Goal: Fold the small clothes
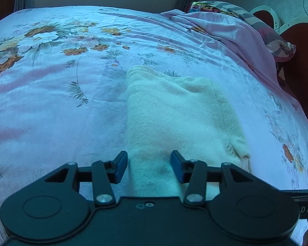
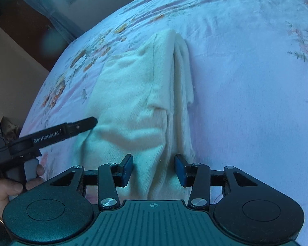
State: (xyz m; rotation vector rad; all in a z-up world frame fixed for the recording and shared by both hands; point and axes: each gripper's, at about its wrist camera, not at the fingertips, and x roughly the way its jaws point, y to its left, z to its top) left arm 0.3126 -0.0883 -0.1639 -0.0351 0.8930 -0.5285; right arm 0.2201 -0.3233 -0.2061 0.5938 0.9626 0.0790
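Spread across the bed is a pale pink floral bedsheet [image 1: 57, 94], lightly creased, with a cluster of orange and white printed flowers toward its far left side in the left wrist view. At the far right of that view a plain pink cloth [image 1: 236, 34] is bunched against a patterned pillow [image 1: 264, 26]. On the sheet a cream knitted garment [image 1: 174, 110] is laid, folded into a long narrow shape that runs away from both cameras; in the right wrist view its layers are seen stacked, with a folded edge forming a ridge along its right side and a sleeve cuff tucked across the middle. The left gripper [image 1: 148, 167] is held low and level over the near end of the garment, pointing along its length, with its jaws parted and the left edge of the knit lying between the blue pads; no cloth is seen pinched. The right gripper [image 2: 154, 169] is held in a like pose at the near end, tilted a little so the bed appears slanted, its jaws also parted and straddling the ridge of folded layers without clamping them. In the right wrist view the left gripper is seen from the side, reaching in from the left with its finger tip over the garment's left edge, and its handle is grasped by the person's left hand [image 2: 12, 184], fingers curled around the grip.
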